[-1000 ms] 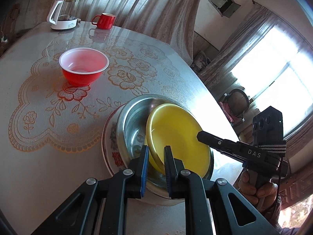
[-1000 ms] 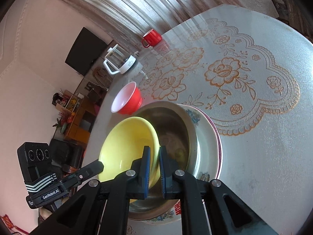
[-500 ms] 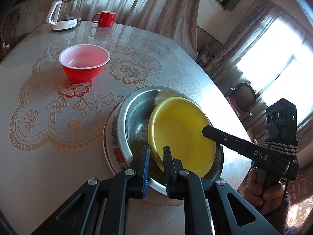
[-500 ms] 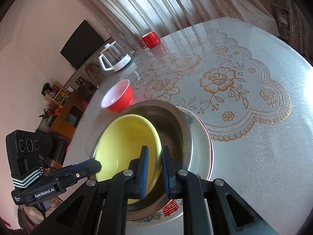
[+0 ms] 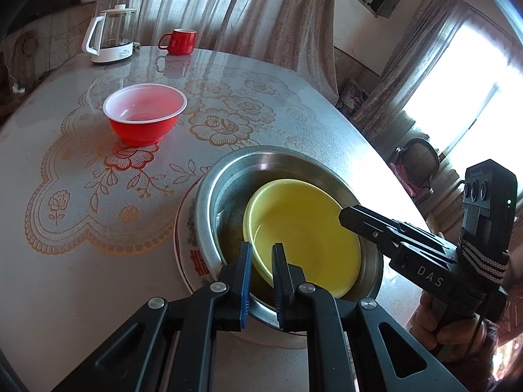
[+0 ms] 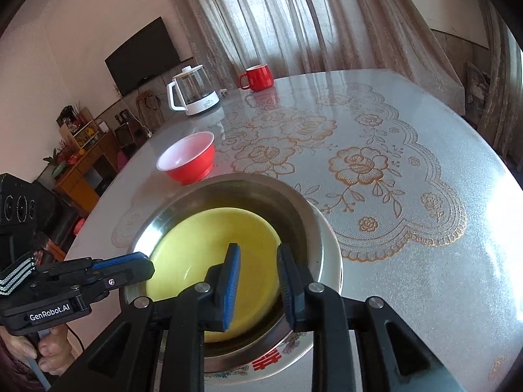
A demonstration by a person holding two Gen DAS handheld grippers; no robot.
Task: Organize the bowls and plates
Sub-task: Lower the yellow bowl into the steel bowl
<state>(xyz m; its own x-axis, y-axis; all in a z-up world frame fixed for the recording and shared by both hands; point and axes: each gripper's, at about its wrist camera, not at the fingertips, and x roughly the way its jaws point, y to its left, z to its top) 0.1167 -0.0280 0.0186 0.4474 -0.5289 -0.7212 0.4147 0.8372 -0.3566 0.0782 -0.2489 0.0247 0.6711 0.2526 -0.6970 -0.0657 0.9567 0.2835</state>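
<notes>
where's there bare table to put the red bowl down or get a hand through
Bare table runs wide right of the stack, over the lace pattern. More lies between the red bowl and the kettle and red mug. It is crowded at the metal basin, where the yellow dish and both grippers meet.

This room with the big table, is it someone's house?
Probably a home's living or dining room: a round table with a lace-patterned cover, long beige curtains, a black wall television.

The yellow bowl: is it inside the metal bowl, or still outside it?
Inside. The yellow bowl lies within the rim of the metal bowl, leaning toward one side, and the metal bowl stands on a patterned plate.
</notes>
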